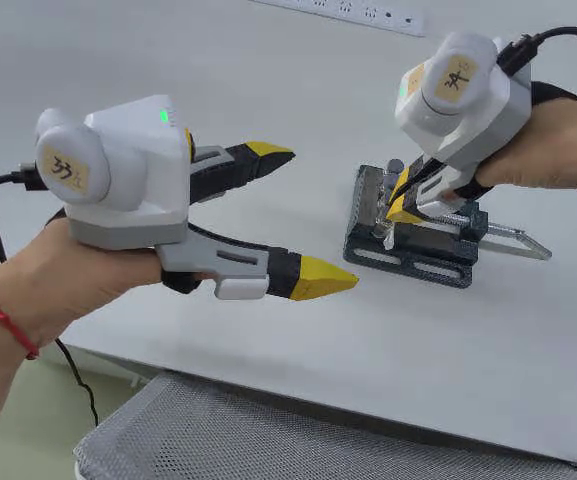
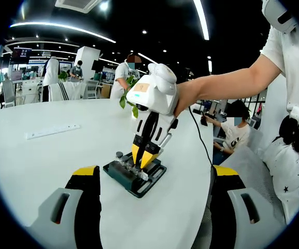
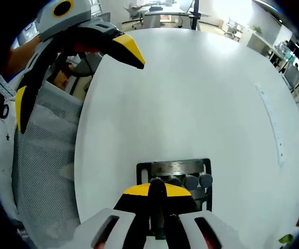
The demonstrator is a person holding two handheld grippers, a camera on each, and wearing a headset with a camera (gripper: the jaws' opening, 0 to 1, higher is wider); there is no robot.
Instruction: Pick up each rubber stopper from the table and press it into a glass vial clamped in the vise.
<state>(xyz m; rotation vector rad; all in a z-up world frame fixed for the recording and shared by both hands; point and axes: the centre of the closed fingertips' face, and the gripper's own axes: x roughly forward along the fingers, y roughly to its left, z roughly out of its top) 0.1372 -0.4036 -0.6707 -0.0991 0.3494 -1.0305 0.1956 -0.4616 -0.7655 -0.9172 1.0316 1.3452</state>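
In the head view the left gripper (image 1: 308, 215) hovers above the table's (image 1: 218, 70) near edge, its jaws spread wide with nothing between them. The right gripper (image 1: 403, 205) points down into the vise (image 1: 418, 258), which sits in from that edge toward the table's right side. The left gripper view looks across at the same scene, with the right gripper's yellow tips together on top of the vise. In the right gripper view its jaws are drawn together over a dark rubber stopper (image 3: 156, 182) at the end of a row, just beside three grey stoppers (image 3: 190, 181) seated along the clamp. Whether the tips pinch it or merely bear on it cannot be told. The step in hand appears to be pressing this stopper into its vial. The next move calls for a straight downward push, then a clean release.
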